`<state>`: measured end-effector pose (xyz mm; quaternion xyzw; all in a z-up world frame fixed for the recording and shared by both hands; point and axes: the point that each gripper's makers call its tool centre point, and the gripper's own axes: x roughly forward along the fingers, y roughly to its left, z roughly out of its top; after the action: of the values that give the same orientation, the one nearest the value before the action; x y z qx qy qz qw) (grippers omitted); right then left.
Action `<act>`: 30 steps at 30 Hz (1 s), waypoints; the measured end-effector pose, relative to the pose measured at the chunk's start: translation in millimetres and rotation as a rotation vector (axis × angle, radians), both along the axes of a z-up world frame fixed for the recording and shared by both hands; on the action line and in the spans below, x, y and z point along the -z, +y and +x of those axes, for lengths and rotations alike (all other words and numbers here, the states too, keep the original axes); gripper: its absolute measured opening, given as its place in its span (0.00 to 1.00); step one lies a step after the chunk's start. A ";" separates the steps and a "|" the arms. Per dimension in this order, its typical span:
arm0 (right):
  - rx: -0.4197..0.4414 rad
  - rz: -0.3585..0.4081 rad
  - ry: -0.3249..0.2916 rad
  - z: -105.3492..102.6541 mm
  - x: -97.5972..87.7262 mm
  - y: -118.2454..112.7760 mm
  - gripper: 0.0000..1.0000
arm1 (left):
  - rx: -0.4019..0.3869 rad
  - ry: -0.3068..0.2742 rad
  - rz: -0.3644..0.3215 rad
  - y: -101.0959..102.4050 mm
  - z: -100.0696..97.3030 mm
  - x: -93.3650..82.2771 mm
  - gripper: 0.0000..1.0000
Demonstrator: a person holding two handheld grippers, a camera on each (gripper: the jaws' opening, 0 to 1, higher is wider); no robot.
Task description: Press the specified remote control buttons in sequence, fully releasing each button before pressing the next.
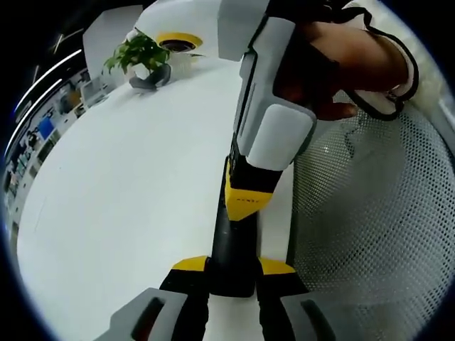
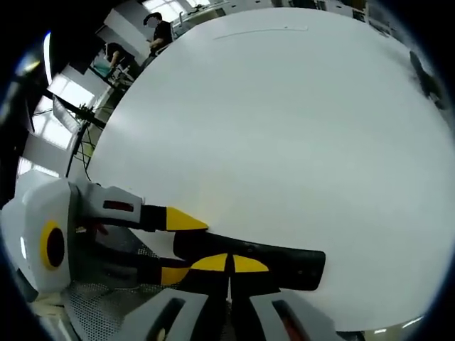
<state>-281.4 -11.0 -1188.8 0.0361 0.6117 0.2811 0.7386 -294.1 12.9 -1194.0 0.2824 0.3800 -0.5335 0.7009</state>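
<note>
Slip risk: remote (image 2: 291, 264) pinched by left gripper (image 2: 181, 245) jaws near bench (image 2: 284, 142) edge; right gripper (image 2: 229, 264) jaws pressed together, bearing down, may lever it loose.

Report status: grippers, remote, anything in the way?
Left gripper shut on remote. Right gripper tips closed, touching remote. White table, nothing blocking.
</note>
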 end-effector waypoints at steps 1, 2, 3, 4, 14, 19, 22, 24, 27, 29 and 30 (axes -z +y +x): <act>0.000 -0.001 -0.001 -0.1 -0.1 0.0 0.00 | 0.001 0.001 0.002 0.1 0.1 0.0 0.25; 0.001 -0.001 -0.002 0.0 -0.1 0.0 0.00 | 0.003 0.001 0.003 0.1 0.1 0.0 0.25; 0.003 0.001 -0.001 0.0 -0.1 -0.1 0.00 | 0.003 0.002 0.005 0.1 0.1 0.0 0.25; 0.006 0.004 0.001 0.1 -0.2 -0.2 0.00 | 0.004 0.001 0.006 0.2 0.1 0.0 0.25; -0.023 0.007 -0.028 -2.5 -2.5 1.2 0.00 | -0.004 -0.002 -0.006 0.0 -0.4 -0.4 0.25; -0.027 0.039 -0.029 -5.9 -7.3 7.5 0.00 | 0.001 -0.003 -0.010 -0.3 0.1 -0.1 0.25; -0.046 0.057 -0.021 -7.7 -7.5 13.5 0.00 | -0.001 -0.003 -0.010 -0.4 0.4 -0.2 0.25; -0.057 0.059 -0.019 -9.2 -7.5 16.0 0.00 | -0.002 -0.002 -0.011 -0.5 0.3 -0.4 0.25; -0.077 0.042 -0.021 -9.9 -5.1 14.9 0.00 | -0.003 -0.003 -0.014 -0.6 0.6 -0.2 0.25; -0.072 0.046 -0.021 -9.1 -5.5 15.2 0.00 | -0.003 -0.004 -0.016 -0.6 0.3 -0.2 0.25; -0.071 0.049 -0.022 -8.3 -5.7 15.0 0.00 | -0.004 -0.004 -0.017 -0.6 0.2 -0.1 0.25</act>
<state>-289.8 4.0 -1183.1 0.0295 0.5975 0.3224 0.7336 -293.8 12.3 -1193.8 0.2768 0.3747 -0.5348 0.7050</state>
